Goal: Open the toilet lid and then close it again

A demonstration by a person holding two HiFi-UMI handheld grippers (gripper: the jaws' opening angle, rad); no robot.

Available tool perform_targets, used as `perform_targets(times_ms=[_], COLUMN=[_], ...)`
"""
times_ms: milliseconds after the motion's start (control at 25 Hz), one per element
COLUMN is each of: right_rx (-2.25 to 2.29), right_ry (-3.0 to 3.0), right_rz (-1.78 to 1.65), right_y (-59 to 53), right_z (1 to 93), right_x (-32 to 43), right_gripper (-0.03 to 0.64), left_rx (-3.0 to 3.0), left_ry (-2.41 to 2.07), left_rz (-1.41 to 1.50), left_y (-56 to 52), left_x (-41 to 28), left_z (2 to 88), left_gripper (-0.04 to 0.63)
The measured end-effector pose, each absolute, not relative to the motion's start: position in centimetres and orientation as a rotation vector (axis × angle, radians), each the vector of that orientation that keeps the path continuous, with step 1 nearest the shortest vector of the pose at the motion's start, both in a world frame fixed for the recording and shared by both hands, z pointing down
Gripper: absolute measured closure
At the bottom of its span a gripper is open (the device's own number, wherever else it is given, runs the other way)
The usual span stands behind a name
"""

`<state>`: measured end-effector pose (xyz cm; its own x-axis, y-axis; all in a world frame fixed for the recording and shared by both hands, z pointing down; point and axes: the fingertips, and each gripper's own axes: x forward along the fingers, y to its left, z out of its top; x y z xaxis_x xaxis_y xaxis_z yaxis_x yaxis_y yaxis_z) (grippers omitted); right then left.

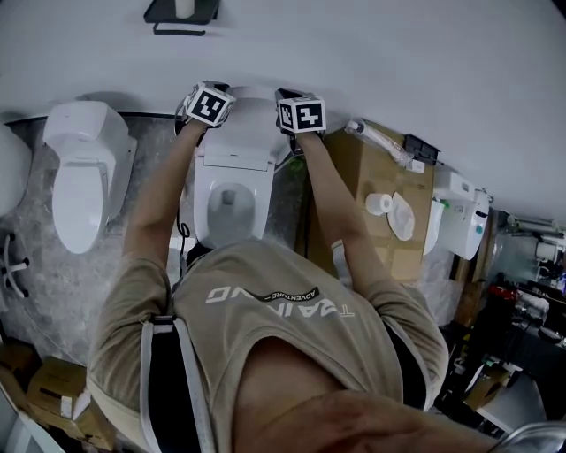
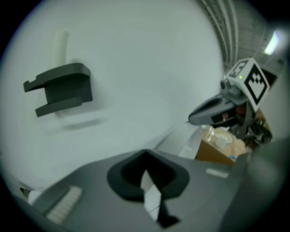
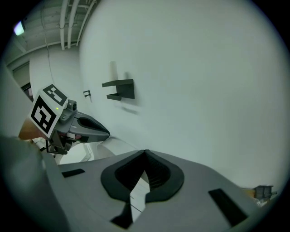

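The white wall point(image 1: 398, 53) fills the top of the head view, and the middle toilet point(image 1: 228, 208) stands against it, between a second toilet point(image 1: 80, 177) to its left and a cardboard box point(image 1: 371, 177) to its right. The person bends low over the bowl with both arms stretched forward.

The toilet lid point(image 1: 239, 142) is up, standing near upright against the wall above the open seat. By this, the opening half looks done and the closing half not yet begun.

The left tool point(image 2: 146, 172) and the right tool point(image 3: 144, 170) sit at the lid's top edge, one towards each corner. In each gripper view the jaws meet at the tips, with only a thin white sliver in the slit between the pads. I take that sliver to be the lid's rim, so each tool seems clamped on it, though the bite is shallow.

That shallow bite is the main risk. If the smooth rim slides out of either pinch on the way down, the lid could drop and slam onto the seat. Lowering one side faster than the other would twist the hinges. The person's torso also hangs over the bowl, in the lid's path.

A black bracket point(image 1: 181, 12) is fixed to the wall above.
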<state>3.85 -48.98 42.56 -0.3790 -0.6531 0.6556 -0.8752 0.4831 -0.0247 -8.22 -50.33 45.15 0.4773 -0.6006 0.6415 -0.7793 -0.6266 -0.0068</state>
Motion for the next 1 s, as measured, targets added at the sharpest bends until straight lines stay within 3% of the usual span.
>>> perform_targets(times_ms=[1000], right_rx=[1.287], right_ry=[-2.188], right_rz=[0.556], right_y=[-52.4], right_z=[42.1], right_x=[5.2], right_gripper=[0.606], left_rx=[2.437], left_ry=[-1.17], left_rz=[0.944], left_y=[-51.5], left_x=[-8.3], left_z=[45.6], left_gripper=[0.603])
